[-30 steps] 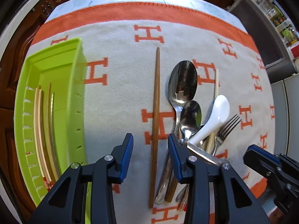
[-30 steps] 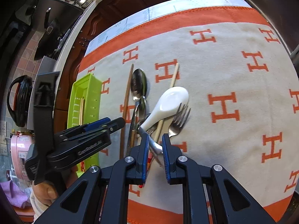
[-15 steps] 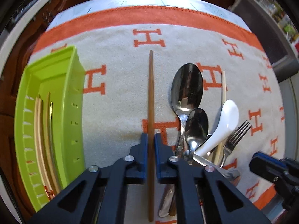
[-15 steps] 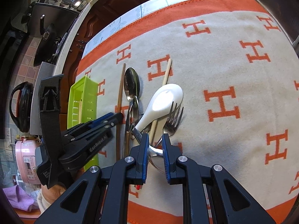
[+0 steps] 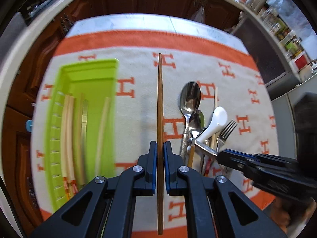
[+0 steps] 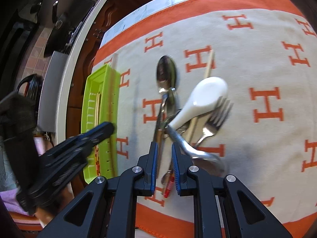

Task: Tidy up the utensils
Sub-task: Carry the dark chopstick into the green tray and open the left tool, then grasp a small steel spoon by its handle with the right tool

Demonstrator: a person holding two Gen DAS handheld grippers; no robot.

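Right of the green tray (image 5: 111,103), above the tabletop: left gripper (image 5: 160,148) fingers clamped on the brown chopstick (image 5: 159,99); right gripper (image 6: 163,150) fingers slightly parted, empty. Carry level, lower lengthwise into tray.

Home kitchen: dark wooden cabinet doors (image 5: 122,0) beyond the left tongs, crowded pantry shelf of jars (image 5: 285,33) upper right, black hanging pans (image 6: 57,25) left of right tongs.
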